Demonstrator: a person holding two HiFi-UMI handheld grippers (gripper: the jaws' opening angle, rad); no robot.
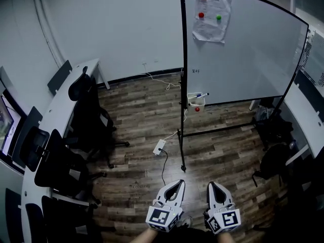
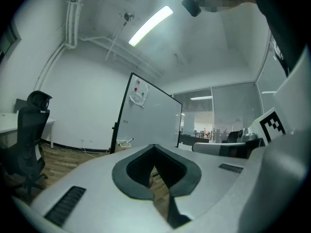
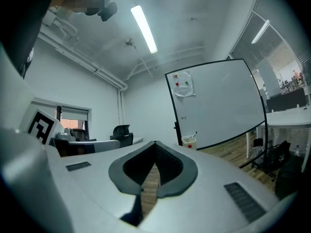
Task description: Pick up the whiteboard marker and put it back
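Observation:
A rolling whiteboard (image 1: 248, 49) stands ahead on the wood floor. A small white holder (image 1: 196, 102) hangs at its lower left edge. The whiteboard marker (image 1: 201, 95), with a blue cap, lies across the holder's top. A red magnet (image 1: 197, 109) sits on the holder's front. Both grippers are low in the head view, well short of the board. My left gripper (image 1: 179, 183) and right gripper (image 1: 211, 185) are shut with nothing in them. The right gripper view shows the shut jaws (image 3: 155, 143) with the holder (image 3: 188, 141) far beyond. In the left gripper view my shut gripper (image 2: 154, 146) points toward the board (image 2: 148, 120).
Black office chairs (image 1: 88, 118) and a curved white desk (image 1: 63, 103) line the left side. A power strip (image 1: 159, 147) with a cable lies on the floor by the board's stand foot (image 1: 183, 167). Dark chairs and bags (image 1: 273, 135) crowd the right, beside another desk (image 1: 306, 115).

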